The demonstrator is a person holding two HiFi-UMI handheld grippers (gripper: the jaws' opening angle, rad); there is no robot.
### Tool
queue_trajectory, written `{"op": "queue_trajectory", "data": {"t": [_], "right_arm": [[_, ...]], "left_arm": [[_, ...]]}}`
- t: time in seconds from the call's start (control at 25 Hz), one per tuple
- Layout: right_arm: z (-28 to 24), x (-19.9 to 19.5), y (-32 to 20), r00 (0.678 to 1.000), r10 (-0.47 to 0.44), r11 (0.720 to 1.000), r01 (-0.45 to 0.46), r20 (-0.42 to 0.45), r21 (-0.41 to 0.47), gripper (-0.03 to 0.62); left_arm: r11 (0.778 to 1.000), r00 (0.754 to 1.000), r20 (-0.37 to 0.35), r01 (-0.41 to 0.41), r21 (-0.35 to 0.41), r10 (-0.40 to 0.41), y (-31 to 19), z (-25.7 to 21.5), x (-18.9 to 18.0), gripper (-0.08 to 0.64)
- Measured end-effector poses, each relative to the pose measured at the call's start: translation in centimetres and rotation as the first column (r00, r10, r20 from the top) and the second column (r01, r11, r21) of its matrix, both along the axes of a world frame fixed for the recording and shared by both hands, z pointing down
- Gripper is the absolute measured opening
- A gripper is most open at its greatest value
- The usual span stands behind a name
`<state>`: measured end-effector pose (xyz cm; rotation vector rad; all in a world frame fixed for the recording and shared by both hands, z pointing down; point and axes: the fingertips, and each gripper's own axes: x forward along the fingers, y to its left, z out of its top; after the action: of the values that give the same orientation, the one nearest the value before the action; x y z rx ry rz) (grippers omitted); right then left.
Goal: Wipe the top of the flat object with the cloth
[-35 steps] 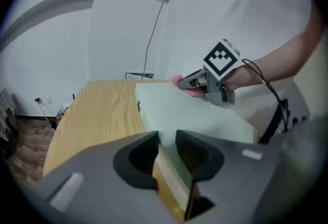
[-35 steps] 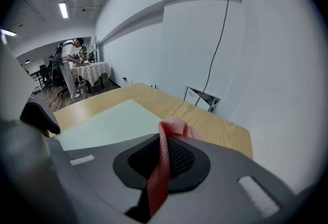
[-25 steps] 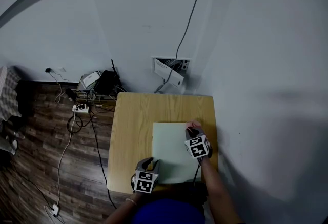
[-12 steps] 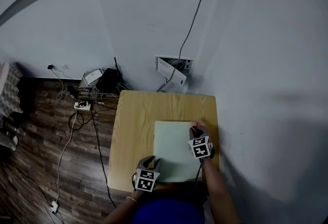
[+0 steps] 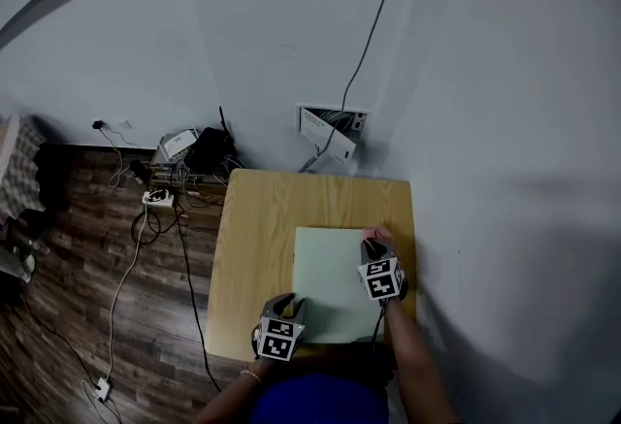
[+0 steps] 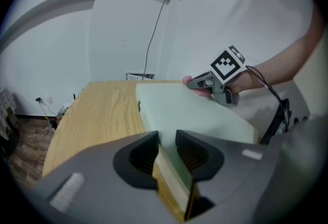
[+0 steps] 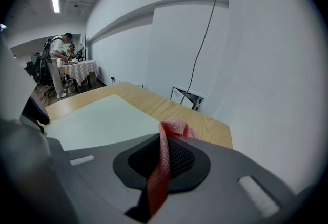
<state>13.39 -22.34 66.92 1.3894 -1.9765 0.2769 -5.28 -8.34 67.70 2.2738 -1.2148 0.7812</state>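
View from above of a pale green flat board [image 5: 330,281] lying on a light wooden table [image 5: 257,247], which shows bare past the board's left and far edges. A person works on it with a gripper in each hand.

The left gripper [image 5: 288,306] is at the board's near left corner. Its own view shows the two jaws closed on that corner, with the board's wood-coloured edge pinched between the dark pads. This grip appears meant to pin the board so that it does not slide under a wiping stroke.

The right gripper [image 5: 374,243] is over the board's far right corner. Its jaws are clamped on a pink mesh cloth [image 7: 166,141], and a folded hump of the cloth stands out past the jaw tips. Held like this, the soft cloth would probably meet the surface rather than the hard jaws. Whether the cloth is actually touching the board cannot be told from these views.

The green top looks plain and dry, with no wiped streak to see. With the cloth at one far corner, most of the surface lies toward the near edge, so the wiping seems to be at or near its start.

Beyond the board's far edge, a white wall [image 5: 291,34] carries an open wall box [image 5: 330,133].
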Motion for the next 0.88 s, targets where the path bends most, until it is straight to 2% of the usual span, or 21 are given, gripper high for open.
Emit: {"op": "queue_trajectory", "data": {"t": [0.12,0.36,0.48,0.64,0.88], "right_arm": [[-1.4,-0.2,0.3,1.0,0.008,0.999,-0.008,0.007,0.047,0.025],[-6.0,-2.6,1.9,0.988,-0.034,0.986,0.009,0.15,0.165,0.023],[-8.0,-4.9,2.9,0.978,-0.1,0.978,0.062,0.183,0.201,0.023],[-9.1,-8.3,4.4,0.963,-0.2,0.962,0.157,0.183,0.223,0.023],[-8.0,-13.7,5.8,0.931,-0.332,0.935,0.303,0.151,0.183,0.023]], "left_arm": [[1.0,1.0,-0.002,0.002,-0.009,-0.002,0.1,0.1,0.1,0.109],[1.0,1.0,-0.003,0.002,-0.01,-0.002,0.0,0.1,0.1,0.109],[1.0,1.0,-0.005,0.004,-0.005,-0.004,-0.1,0.0,-0.1,0.109],[1.0,1.0,-0.008,0.004,-0.004,-0.004,0.0,0.0,0.0,0.109],[1.0,1.0,-0.005,-0.002,-0.001,0.002,-0.1,0.0,0.0,0.109]]}}
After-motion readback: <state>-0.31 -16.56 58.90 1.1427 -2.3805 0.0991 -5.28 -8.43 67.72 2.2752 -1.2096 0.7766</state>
